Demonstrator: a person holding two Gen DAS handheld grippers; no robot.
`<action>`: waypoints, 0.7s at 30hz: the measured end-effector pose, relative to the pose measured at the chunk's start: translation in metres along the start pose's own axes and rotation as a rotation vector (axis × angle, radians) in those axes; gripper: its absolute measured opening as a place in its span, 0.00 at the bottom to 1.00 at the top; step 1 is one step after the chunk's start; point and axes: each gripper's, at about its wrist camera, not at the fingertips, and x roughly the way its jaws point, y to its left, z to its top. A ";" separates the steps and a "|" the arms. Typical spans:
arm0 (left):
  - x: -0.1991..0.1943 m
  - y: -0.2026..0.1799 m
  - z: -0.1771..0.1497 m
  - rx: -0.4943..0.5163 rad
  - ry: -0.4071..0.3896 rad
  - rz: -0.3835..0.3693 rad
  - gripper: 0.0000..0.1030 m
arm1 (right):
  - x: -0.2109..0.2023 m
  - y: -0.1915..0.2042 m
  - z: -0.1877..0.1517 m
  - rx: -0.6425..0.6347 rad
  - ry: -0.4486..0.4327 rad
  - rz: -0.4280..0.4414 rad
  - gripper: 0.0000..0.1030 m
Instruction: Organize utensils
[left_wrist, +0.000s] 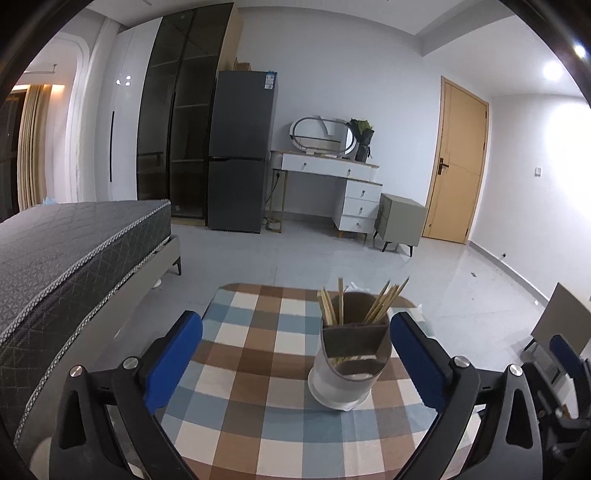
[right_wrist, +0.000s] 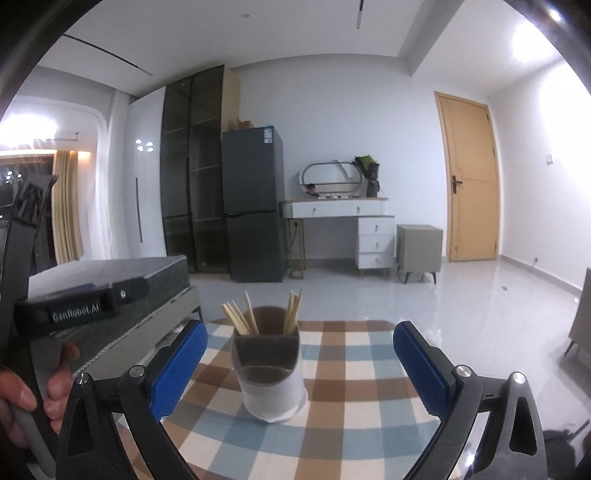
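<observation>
Both the left gripper (left_wrist: 295, 347) and right gripper (right_wrist: 300, 350) hang released and empty above the checkered bench (left_wrist: 258, 424), where the utensil holder (left_wrist: 349, 362) stands upright holding chopsticks (left_wrist: 384, 301).

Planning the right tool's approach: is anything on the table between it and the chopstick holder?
Nothing visible. The right tool is open, and only bare checkered tablecloth lies between it and the holder with its chopsticks.
</observation>
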 end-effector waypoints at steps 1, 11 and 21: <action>0.004 0.000 -0.004 0.000 0.009 0.003 0.96 | 0.002 -0.001 -0.003 0.008 0.013 -0.006 1.00; 0.022 -0.004 -0.033 0.048 0.059 0.016 0.96 | 0.016 -0.002 -0.026 0.021 0.086 -0.008 1.00; 0.032 -0.008 -0.037 0.048 0.131 -0.005 0.96 | 0.026 -0.004 -0.030 0.038 0.129 -0.002 1.00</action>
